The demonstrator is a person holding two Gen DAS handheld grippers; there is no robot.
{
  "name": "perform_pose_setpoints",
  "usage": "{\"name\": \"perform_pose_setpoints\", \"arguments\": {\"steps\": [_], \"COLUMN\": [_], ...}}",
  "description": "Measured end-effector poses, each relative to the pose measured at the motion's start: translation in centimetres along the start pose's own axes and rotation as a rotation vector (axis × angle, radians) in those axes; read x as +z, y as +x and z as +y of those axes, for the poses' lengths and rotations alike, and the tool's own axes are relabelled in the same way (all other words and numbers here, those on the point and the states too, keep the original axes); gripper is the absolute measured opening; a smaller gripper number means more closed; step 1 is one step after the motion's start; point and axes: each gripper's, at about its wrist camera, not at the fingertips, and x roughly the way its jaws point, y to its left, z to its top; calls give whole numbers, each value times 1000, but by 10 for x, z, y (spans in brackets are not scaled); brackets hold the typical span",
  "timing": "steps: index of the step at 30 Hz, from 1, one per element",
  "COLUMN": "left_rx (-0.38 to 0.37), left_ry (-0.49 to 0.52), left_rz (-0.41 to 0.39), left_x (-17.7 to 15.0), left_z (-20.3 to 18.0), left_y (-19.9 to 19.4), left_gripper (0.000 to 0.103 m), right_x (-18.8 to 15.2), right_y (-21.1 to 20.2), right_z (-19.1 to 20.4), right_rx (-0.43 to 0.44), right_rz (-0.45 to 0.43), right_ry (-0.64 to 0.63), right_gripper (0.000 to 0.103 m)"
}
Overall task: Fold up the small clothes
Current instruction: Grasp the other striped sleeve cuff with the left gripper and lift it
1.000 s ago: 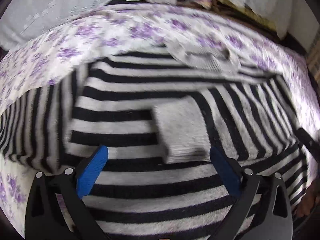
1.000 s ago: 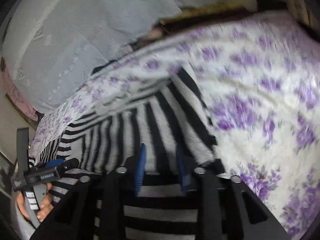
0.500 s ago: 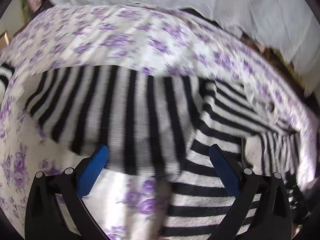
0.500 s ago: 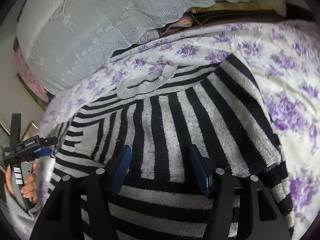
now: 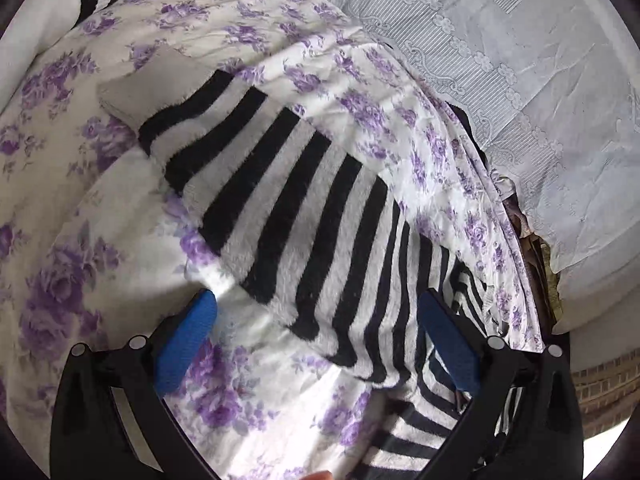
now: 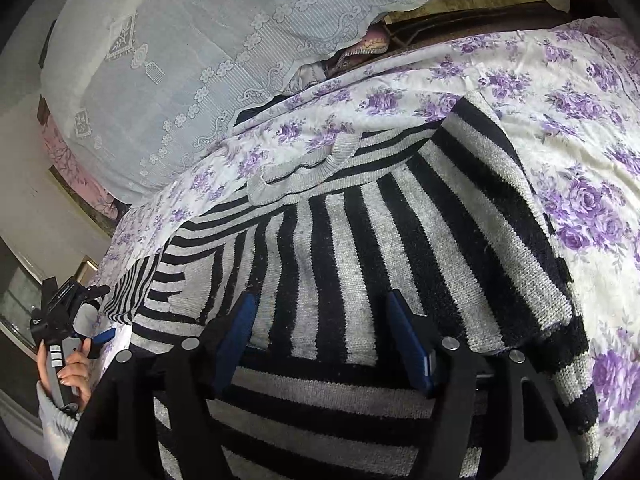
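Since a second ago the left gripper (image 5: 318, 328) has swung off the sweater's body and out over its spread sleeve (image 5: 256, 184), while the right gripper (image 6: 324, 338), then nearly pinched on the knit, has its jaws opening. Covering the whole bed is a white sheet with purple flowers (image 6: 560, 92), and a pale lace-patterned cloth (image 6: 224, 36) lies along its far edge. On the sheet lies the black-and-grey striped sweater (image 6: 360, 248), its grey neckline (image 6: 304, 172) toward that far edge. In the left wrist view the sleeve runs diagonally toward the sheet's far left corner and ends in a plain grey cuff (image 5: 148, 88); a white garment with black bands (image 5: 64, 4) lies at that corner, well apart. The left gripper stands wide open above the sleeve's lower edge with nothing pinched. Between the right gripper's blue pads (image 6: 408, 340) lies striped knit, flat and not pinched. At the near left edge a hand (image 6: 70, 364) holds the left gripper's handle.
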Motion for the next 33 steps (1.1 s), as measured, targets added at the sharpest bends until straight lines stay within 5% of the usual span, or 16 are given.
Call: {"name": "perform_pose_setpoints", "arguments": {"steps": [8,10,12,16,20,23,26,33], "left_rx": [57,82,125,27,-22,-71,-115,8], "left_ry": [40,70,102,-21,-90,-175,-212,-18], "left_rz": [-29,-36,-43,-37,-40,-34,-20,-91], "left_x": [31,36,43,52,58,63,64,54], "left_z": [-4,-5,-1,26,42,62,69,30], "left_y": [22,20,20,16,14,16,17,-5], "left_gripper": [98,89,67,58,40,20,15,11], "right_x": [1,4,9,15,7,6,9,23], "right_y": [-5,-6,-3,23,71,60,38,-10], "right_z": [16,35,54,86,92,96,89,59], "right_rx": [-84,-88,-90,-76,-126,-121,-88,-73], "right_rz": [-6,-6,-2,32,155,115,70,-31], "right_ry": [-44,-108,-159,-208,-233,-249,-207,-113], "right_gripper": [70,70,70,70,71,70,70,70]}}
